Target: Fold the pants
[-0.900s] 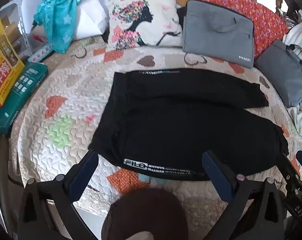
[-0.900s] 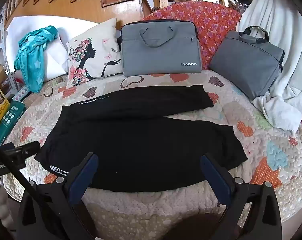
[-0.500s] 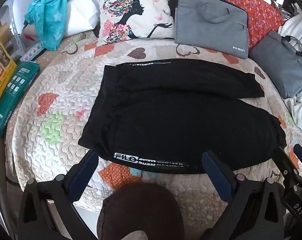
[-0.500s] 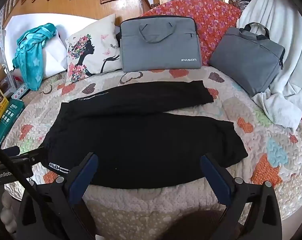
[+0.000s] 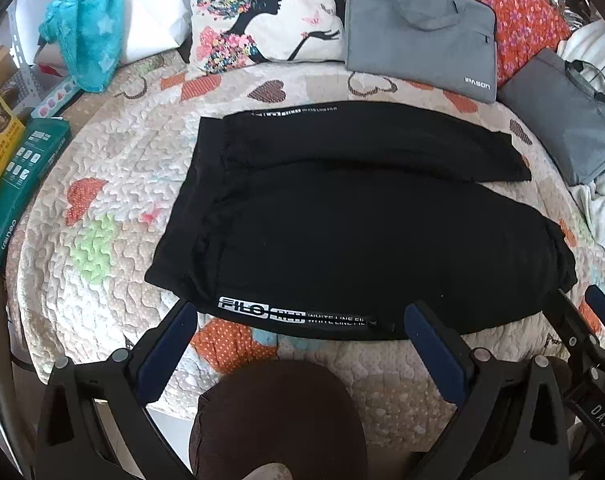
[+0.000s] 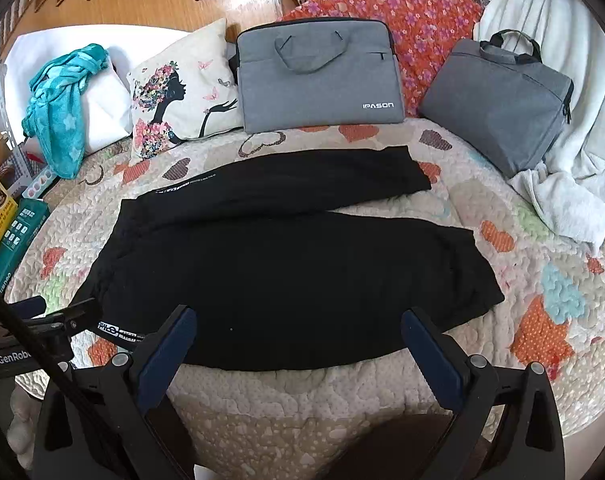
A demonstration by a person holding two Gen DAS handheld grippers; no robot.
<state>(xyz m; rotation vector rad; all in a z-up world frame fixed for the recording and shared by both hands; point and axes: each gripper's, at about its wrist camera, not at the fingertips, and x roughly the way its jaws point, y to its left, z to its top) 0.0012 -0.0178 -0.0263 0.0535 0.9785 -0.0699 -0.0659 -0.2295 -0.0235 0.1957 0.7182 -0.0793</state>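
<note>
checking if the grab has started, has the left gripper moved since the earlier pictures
Yes. The left gripper has pulled back and to its left: in its view the black pants and the grey IPASON laptop bag have slid rightward. Its jaws stand open.

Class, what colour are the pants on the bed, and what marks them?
Black pants with white lettering along the near edge, clearest in the left wrist view.

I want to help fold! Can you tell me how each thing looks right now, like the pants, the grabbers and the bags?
black pants: spread flat on the quilt, legs apart, not folded.
left gripper: open, empty.
right gripper: open, empty.
IPASON laptop bag: closed, leaning upright.
second gray bag: closed, leaning.
teal towel: crumpled over a white pillow.
</note>
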